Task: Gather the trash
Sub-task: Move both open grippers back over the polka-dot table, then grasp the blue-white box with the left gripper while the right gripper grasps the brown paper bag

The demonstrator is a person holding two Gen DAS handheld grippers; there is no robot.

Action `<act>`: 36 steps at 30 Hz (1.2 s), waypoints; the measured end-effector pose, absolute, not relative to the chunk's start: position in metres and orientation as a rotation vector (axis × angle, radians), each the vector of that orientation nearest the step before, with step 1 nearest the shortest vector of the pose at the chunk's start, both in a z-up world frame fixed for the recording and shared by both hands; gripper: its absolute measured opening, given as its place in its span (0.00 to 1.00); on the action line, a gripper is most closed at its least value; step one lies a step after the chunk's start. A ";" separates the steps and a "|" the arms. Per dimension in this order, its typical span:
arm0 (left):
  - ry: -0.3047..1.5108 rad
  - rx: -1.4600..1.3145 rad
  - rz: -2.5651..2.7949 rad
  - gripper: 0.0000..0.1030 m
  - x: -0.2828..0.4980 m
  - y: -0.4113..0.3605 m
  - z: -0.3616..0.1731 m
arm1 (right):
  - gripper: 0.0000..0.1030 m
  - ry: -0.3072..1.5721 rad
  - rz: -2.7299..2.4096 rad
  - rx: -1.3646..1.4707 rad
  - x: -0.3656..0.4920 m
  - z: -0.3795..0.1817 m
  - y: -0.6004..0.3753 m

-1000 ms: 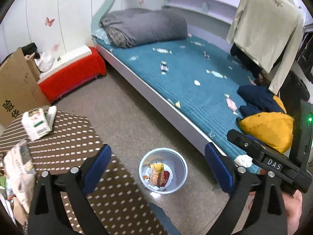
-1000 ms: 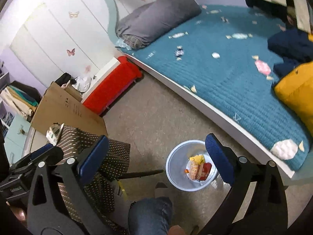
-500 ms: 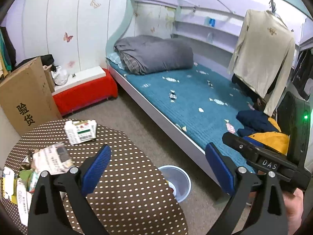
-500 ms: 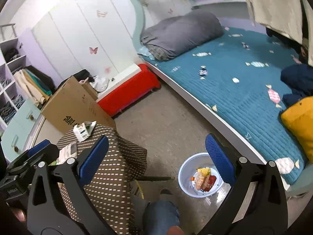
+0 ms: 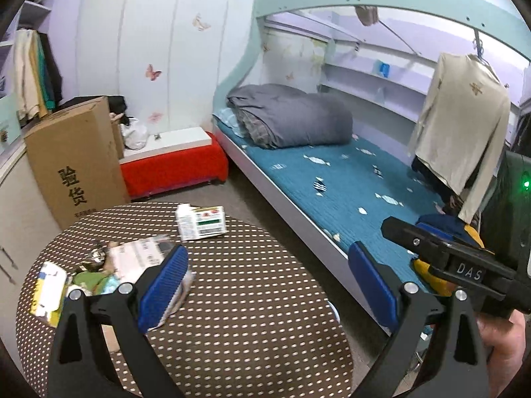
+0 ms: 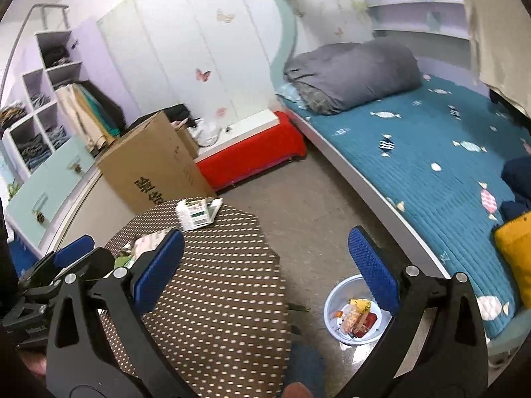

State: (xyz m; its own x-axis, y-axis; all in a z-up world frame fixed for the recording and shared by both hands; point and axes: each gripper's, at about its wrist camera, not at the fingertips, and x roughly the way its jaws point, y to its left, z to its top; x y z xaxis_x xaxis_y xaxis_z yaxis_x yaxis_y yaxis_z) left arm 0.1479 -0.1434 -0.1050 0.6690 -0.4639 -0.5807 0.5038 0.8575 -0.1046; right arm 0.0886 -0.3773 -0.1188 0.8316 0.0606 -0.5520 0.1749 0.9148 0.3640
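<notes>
My left gripper (image 5: 265, 285) is open and empty above a round brown dotted table (image 5: 252, 325). Trash lies on the table's left side: a white and green carton (image 5: 200, 222), a flat printed packet (image 5: 139, 260) and several crumpled wrappers (image 5: 49, 290). My right gripper (image 6: 265, 278) is open and empty, above the table's right edge (image 6: 232, 298). The carton also shows in the right wrist view (image 6: 195, 213). A pale blue bin (image 6: 356, 310) with wrappers inside stands on the floor to the right of the table. The left gripper shows at the left edge in the right wrist view (image 6: 66, 258).
A bed with a teal cover (image 5: 348, 185) and folded grey duvet (image 5: 288, 121) runs along the right. A cardboard box (image 5: 73, 162) and a red bench (image 5: 172, 165) stand behind the table. A shirt (image 5: 461, 136) hangs at right. Shelves (image 6: 39, 112) stand at left.
Both grippers have lifted and tilted up from looking down at the bin, and the left one has swung over the table. The trash on the table has come into fuller view. Both stay open.
</notes>
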 end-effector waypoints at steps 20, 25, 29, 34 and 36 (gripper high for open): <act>0.661 -0.031 -0.324 0.92 0.141 0.004 -0.140 | 0.94 0.691 0.122 0.253 0.122 -0.126 -0.250; 0.677 -0.034 -0.273 0.92 0.146 0.031 -0.155 | 0.94 0.728 0.151 0.219 0.131 -0.136 -0.224; 0.711 -0.053 -0.242 0.92 0.156 0.048 -0.173 | 0.94 0.765 0.158 0.184 0.138 -0.146 -0.208; 0.765 -0.038 -0.242 0.92 0.171 0.054 -0.198 | 0.94 0.798 0.155 0.163 0.143 -0.157 -0.198; 0.789 -0.027 -0.252 0.92 0.178 0.053 -0.207 | 0.94 0.811 0.151 0.157 0.146 -0.162 -0.195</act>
State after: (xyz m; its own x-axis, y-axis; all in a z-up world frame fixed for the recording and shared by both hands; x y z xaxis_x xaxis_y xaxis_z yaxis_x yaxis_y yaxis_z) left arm 0.1778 0.0533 -0.2073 0.6763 -0.2337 -0.6985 0.2139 0.9698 -0.1174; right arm 0.1461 -0.1948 -0.1615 0.6789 0.1942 -0.7080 -0.0741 0.9776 0.1971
